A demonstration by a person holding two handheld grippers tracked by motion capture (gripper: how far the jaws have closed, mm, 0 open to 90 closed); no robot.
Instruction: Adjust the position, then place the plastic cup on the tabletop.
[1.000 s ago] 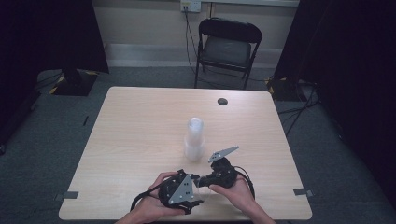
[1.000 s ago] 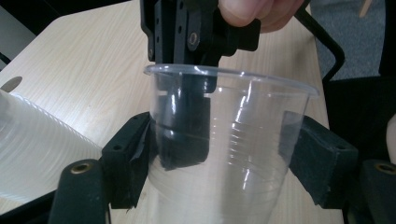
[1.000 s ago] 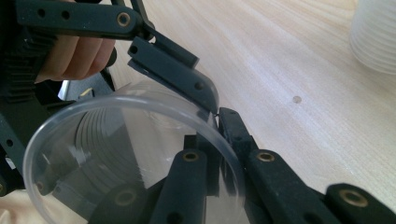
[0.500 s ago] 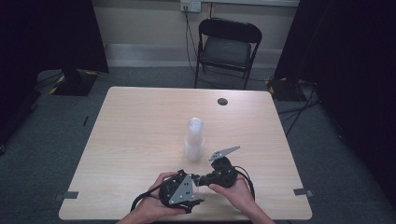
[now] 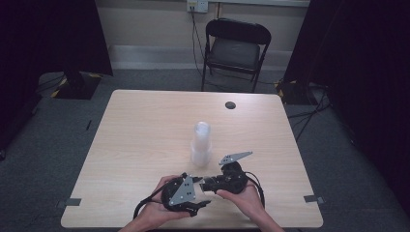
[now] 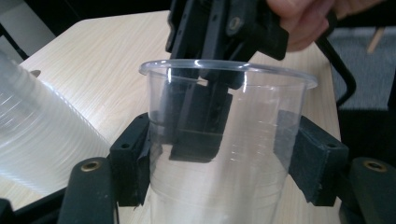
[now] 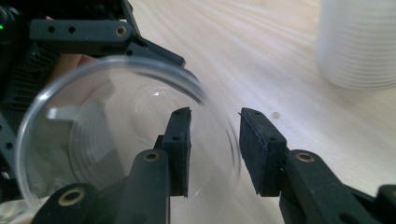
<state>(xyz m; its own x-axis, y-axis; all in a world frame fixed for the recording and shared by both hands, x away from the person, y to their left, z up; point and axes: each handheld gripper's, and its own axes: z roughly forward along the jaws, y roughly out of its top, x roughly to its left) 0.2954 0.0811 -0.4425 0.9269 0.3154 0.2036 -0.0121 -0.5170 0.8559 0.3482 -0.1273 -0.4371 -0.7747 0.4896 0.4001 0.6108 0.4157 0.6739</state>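
In the left gripper view we lose the clear cup [image 6: 224, 149] below the bottom edge, and the stack of cups [image 6: 32, 126] runs off the left edge. In the right gripper view the stack's top [image 7: 359, 42] is cut off at the upper right, and the cup's rim [image 7: 219, 121] blurs near the centre. In the high view the held cup is too small to make out.

No legible text, label, brand, number or sign found on any surface; fine print, if any, is possibly too blurred to read.
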